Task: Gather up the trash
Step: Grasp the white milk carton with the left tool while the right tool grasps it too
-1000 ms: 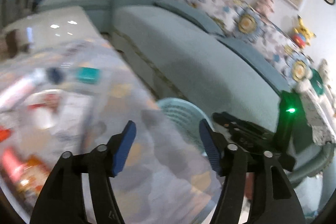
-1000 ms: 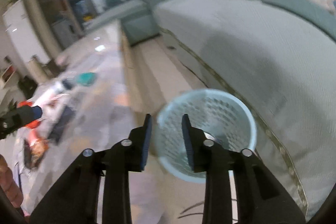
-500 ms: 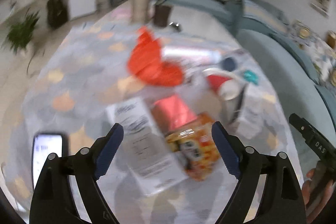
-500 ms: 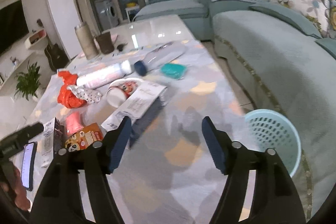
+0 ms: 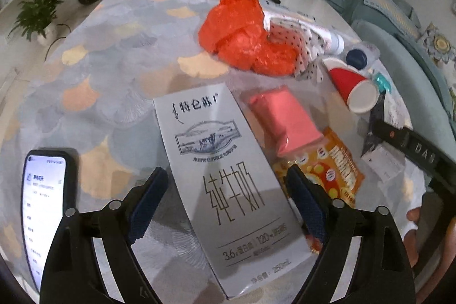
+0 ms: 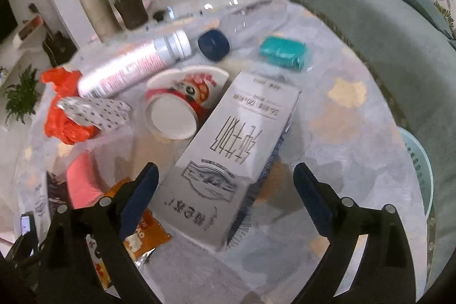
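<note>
Left fingers: left gripper (image 5: 225,187) spread wide, a flat milk carton (image 5: 225,184) lying on the table between the blue pads – nothing pinched; jaws have just eased slightly narrower.
Right fingers: right gripper (image 6: 225,184) spread wide over a second milk carton (image 6: 239,158), pads clear of it – jaws have just been opening.
Table: patterned tablecloth (image 5: 114,70) covers it.
Trash near left gripper: pink packet (image 5: 285,118) and orange snack bag (image 5: 333,170) just right of the carton, packet overlapping the bag; crumpled orange plastic bag (image 5: 245,33) farther back; red paper cup (image 5: 350,84) on its side.
Trash near right gripper: tipped paper cup (image 6: 176,107) beside the carton, white bottle (image 6: 134,64) lying behind it, dark blue cap (image 6: 213,44), teal packet (image 6: 283,51).
Phone: phone (image 5: 42,204), screen lit, left of the left gripper.
Basket: pale blue basket (image 6: 421,170) on the floor at the table's right edge, by the sofa (image 6: 384,27).
</note>
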Demonstrator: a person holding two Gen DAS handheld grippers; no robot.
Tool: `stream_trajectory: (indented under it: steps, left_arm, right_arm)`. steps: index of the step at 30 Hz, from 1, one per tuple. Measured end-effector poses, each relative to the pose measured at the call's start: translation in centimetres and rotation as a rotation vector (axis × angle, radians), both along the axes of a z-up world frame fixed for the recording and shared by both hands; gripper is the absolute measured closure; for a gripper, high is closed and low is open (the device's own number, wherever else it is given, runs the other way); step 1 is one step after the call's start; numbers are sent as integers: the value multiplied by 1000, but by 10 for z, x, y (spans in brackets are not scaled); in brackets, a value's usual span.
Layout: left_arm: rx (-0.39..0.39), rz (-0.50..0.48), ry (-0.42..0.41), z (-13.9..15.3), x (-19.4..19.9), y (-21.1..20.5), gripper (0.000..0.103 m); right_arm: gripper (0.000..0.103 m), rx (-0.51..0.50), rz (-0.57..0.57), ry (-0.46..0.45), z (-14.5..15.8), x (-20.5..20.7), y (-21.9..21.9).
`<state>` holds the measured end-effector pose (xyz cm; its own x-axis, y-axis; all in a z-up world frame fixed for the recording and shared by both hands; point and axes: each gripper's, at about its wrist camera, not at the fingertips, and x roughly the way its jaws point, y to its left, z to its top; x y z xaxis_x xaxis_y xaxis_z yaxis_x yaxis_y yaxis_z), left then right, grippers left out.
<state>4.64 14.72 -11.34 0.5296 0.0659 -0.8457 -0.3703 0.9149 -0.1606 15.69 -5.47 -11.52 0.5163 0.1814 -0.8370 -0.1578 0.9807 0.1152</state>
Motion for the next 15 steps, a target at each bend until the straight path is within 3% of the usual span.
stream_trajectory:
  steps: [2,4,8,12,15]
  left_arm:
    - [4,-41,1,1,-3,-2,28]
    - [1,-83,7,2,-8,-1,31]
    - [15,-180,17,3,-17,6,34]
    - [6,-235,28,2,-24,10,35]
    - [-56,-224,16,2,-26,17,34]
  right_arm:
    - [13,-11,1,-2,1,-3,-4]
    - [22,0,28,5,4,-9,-13]
    - [52,-1,82,6,11,-21,-32]
    - [53,-49,101,3,14,-30,-52]
    - [52,-47,98,6,15,-29,-62]
